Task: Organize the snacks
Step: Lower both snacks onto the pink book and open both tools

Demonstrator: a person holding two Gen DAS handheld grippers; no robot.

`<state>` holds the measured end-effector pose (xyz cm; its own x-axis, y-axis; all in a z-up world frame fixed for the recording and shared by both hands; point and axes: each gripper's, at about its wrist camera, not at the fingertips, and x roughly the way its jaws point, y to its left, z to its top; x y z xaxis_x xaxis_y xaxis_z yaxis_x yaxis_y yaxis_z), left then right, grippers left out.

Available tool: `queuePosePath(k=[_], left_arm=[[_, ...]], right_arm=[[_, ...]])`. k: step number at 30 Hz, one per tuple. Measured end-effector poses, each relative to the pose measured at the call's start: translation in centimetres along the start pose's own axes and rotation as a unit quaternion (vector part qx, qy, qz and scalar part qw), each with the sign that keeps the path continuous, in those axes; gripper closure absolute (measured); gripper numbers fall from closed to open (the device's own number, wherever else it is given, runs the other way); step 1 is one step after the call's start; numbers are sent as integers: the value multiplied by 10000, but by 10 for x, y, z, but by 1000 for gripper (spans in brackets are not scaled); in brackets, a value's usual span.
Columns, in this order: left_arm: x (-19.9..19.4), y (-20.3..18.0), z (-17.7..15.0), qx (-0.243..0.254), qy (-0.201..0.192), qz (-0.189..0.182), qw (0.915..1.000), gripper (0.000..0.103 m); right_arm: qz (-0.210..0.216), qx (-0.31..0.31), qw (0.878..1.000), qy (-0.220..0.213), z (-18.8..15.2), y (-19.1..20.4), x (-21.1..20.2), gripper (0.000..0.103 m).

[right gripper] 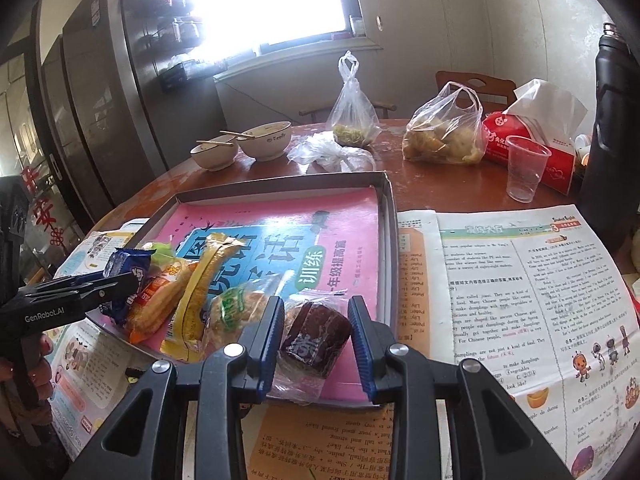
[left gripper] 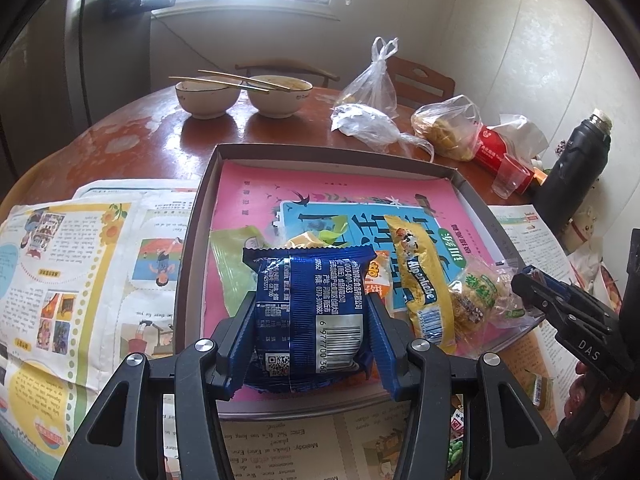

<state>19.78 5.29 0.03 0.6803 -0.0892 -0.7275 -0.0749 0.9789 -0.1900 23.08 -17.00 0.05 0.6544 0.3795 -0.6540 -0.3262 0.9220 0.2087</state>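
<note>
A shallow grey tray (left gripper: 202,208) (right gripper: 391,216) lined with a pink book cover lies on the table. My left gripper (left gripper: 312,300) is shut on a blue snack packet (left gripper: 308,320), held over the tray's near edge. My right gripper (right gripper: 315,302) is shut on a dark brown snack in a clear wrapper (right gripper: 316,332) at the tray's near right. In the tray between them lie a yellow Alpenliebe packet (left gripper: 424,280) (right gripper: 204,292), a green-labelled clear packet (left gripper: 480,296) (right gripper: 232,308), an orange packet (right gripper: 156,300) and a pale green packet (left gripper: 232,264). Each gripper shows from the side in the other's view.
Newspaper sheets (left gripper: 80,260) (right gripper: 520,280) cover the table around the tray. Behind it stand two bowls with chopsticks (left gripper: 208,96), tied plastic bags (left gripper: 448,124) (right gripper: 354,112), a red tissue pack (right gripper: 532,148), a clear plastic cup (right gripper: 526,168) and a black flask (left gripper: 576,168). Chairs stand at the far side.
</note>
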Motion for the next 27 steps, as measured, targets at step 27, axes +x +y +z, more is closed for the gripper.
queuePosePath(k=[27], left_arm=[[-5,0,-2,-10,52,39,10000,49]], right_arm=[[-168,90,9998,-27,-2,-13,-10,69]])
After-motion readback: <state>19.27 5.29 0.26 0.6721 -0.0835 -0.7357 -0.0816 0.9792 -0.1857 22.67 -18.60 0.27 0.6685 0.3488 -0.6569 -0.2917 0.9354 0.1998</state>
